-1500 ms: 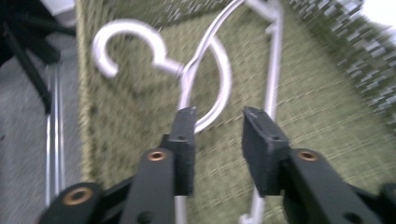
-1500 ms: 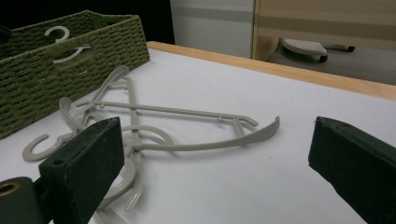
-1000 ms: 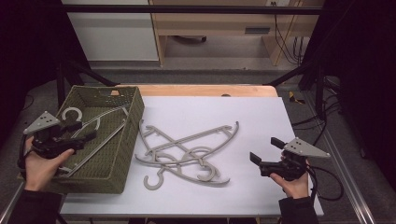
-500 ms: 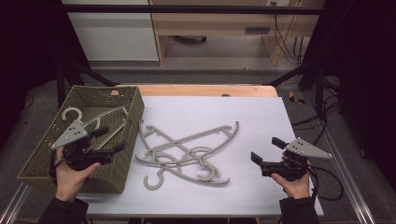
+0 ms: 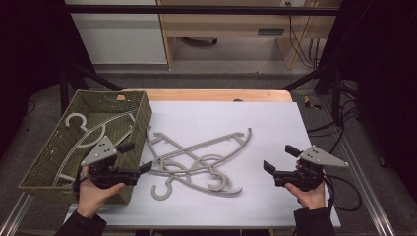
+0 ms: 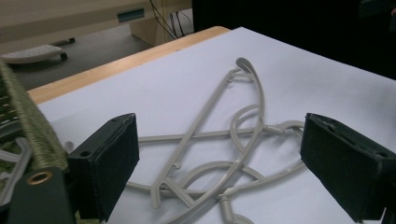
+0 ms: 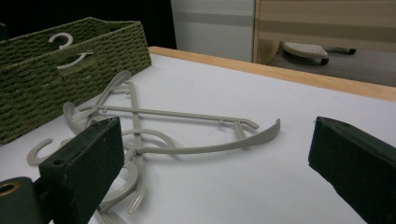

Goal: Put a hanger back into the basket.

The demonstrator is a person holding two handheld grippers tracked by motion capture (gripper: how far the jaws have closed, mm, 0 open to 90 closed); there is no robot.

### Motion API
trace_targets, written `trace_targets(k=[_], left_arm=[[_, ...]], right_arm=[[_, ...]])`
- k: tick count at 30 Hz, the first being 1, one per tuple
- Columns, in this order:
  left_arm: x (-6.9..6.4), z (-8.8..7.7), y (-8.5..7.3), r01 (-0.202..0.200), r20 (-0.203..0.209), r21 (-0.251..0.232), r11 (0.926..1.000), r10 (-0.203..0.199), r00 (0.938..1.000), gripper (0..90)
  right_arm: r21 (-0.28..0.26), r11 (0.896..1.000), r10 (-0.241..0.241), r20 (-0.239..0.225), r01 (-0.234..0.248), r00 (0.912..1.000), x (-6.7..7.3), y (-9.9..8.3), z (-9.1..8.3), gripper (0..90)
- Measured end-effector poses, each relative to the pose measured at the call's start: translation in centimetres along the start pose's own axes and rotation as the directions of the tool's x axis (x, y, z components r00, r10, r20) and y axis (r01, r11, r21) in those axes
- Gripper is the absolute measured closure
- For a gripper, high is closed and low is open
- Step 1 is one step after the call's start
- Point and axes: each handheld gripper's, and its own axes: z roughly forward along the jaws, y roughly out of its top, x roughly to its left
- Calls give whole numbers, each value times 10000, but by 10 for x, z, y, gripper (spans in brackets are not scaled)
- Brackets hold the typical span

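Observation:
Several grey plastic hangers (image 5: 196, 162) lie tangled on the white table (image 5: 275, 118), right of a green woven basket (image 5: 142, 118). One more grey hanger (image 5: 93, 130) lies inside the basket. My left gripper (image 5: 135, 157) hovers at the basket's near right corner and points at the pile. Its jaws have just been opening and nothing is between them. In the left gripper view the hangers (image 6: 210, 135) lie beyond the open left gripper (image 6: 219, 140). My right gripper (image 5: 279, 157) rests open near the table's right front, aimed at the hangers (image 7: 187, 114).
A wooden strip (image 5: 216, 94) borders the table's far edge. Dark frame bars (image 5: 314, 73) slant down at both back corners. Cables (image 5: 344, 191) trail off the right side. The basket wall (image 7: 70, 79) stands left of the pile in the right gripper view.
My left gripper has travelled rightward from over the basket's left side to its near right corner, and its jaws have spread wider. The right gripper has stayed put.

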Motion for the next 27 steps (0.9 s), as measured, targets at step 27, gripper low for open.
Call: trace_targets(k=[27], left_arm=[[-48, 97, -5, -1770, 1665, 2960, 9386, 1318, 9772, 199]], right_arm=[[68, 10000, -64, -86, 64, 9999, 3, 0, 2, 36]])
